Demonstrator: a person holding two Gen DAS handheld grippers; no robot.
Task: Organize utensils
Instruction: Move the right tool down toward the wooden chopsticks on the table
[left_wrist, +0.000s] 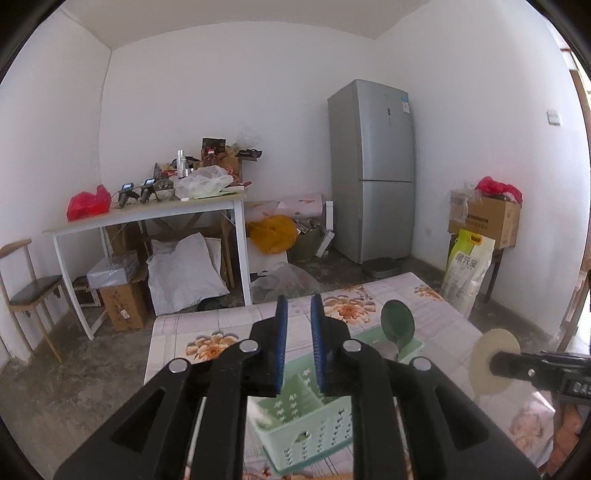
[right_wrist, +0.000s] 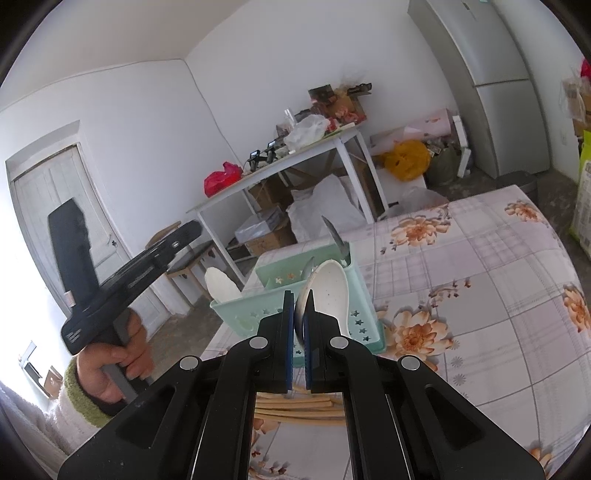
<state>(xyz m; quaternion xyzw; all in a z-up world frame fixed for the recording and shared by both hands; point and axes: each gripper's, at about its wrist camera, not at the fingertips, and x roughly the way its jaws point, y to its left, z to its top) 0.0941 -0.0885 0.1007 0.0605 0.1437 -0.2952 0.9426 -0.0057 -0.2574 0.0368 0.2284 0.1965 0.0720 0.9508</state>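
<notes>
Left wrist view: the left gripper (left_wrist: 299, 314) is hovering with its blue ribbed jaws apart, holding nothing, above the mint-green perforated plastic caddy (left_wrist: 314, 424) on the floral-oilcloth counter (left_wrist: 454, 325). A glossy spoon bowl (left_wrist: 397, 319) is standing up from the caddy.

Right wrist view: the right gripper (right_wrist: 300, 317) is clamping its jaws on a metal spoon (right_wrist: 301, 308) beside a white speckled ceramic spoon (right_wrist: 332, 291) in the caddy (right_wrist: 258, 314). Wooden chopsticks (right_wrist: 299, 406) are lying on the counter (right_wrist: 480, 277).
</notes>
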